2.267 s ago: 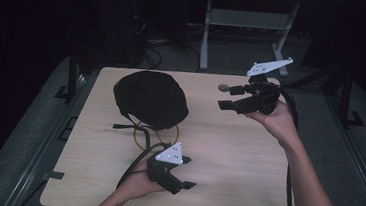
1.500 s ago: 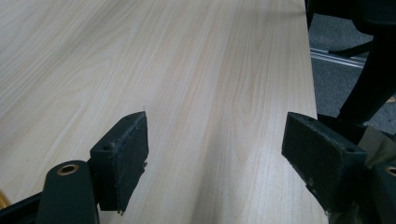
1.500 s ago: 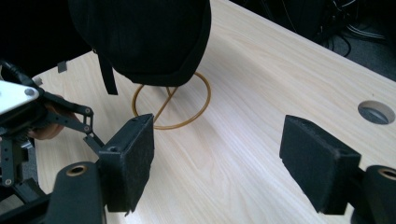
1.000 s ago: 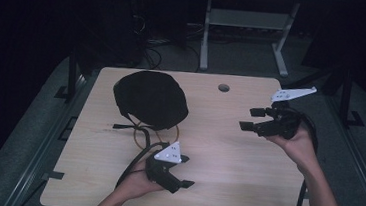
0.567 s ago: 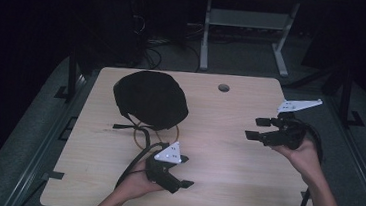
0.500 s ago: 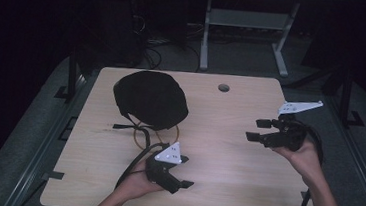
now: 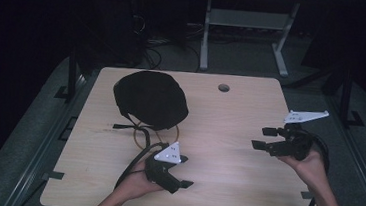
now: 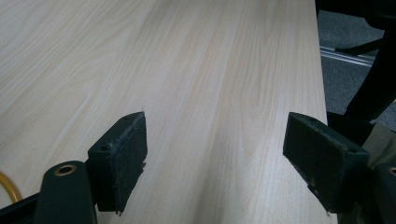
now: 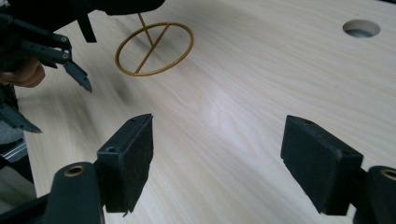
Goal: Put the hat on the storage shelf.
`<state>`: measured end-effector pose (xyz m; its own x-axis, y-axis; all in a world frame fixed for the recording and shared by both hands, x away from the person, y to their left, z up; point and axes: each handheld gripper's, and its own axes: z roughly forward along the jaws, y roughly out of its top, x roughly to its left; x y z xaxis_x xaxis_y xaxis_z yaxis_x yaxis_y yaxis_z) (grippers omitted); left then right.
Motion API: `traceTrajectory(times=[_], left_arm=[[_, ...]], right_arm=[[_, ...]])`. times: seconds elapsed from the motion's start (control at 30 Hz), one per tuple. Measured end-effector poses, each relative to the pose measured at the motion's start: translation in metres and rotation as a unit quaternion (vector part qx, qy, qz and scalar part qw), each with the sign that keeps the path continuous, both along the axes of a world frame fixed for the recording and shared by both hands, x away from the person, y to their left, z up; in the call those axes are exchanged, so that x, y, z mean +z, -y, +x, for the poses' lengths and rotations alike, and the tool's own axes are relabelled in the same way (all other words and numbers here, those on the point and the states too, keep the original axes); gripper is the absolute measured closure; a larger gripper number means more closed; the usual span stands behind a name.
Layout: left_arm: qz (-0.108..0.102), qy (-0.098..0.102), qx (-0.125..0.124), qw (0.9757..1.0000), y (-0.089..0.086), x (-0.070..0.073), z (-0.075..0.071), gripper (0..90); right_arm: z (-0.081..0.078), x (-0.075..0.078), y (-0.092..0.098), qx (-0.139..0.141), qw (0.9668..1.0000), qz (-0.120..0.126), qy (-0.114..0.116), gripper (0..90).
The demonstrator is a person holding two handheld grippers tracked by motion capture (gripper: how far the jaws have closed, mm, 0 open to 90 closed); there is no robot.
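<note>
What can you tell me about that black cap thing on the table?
The black cap is a rounded, matte, fabric-looking dome lying on the far left part of the wooden table. Dark straps trail from its near edge, beside a thin yellow ring lying flat there. Both tongs are apart from it.

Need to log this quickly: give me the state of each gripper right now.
Left gripper: open, holding nothing, above the light wooden table.
Right gripper: open, holding nothing, above the same table.
</note>
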<state>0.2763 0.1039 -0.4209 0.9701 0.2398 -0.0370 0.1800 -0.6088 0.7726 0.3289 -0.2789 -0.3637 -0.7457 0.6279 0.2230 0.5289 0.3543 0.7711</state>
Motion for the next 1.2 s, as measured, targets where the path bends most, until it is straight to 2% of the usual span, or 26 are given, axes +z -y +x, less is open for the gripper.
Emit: traceTrajectory(times=[0.67,1.2], left_arm=[[0.005,0.001,0.001,1.0000,0.000,0.000,0.000,20.3],[0.004,0.001,0.005,1.0000,-0.002,-0.001,-0.001,20.3]], right_arm=[[-0.026,-0.035,0.021,-0.018,0.9995,0.006,-0.024,24.9],[-0.048,-0.058,0.029,-0.032,0.9992,-0.007,-0.022,24.9]])
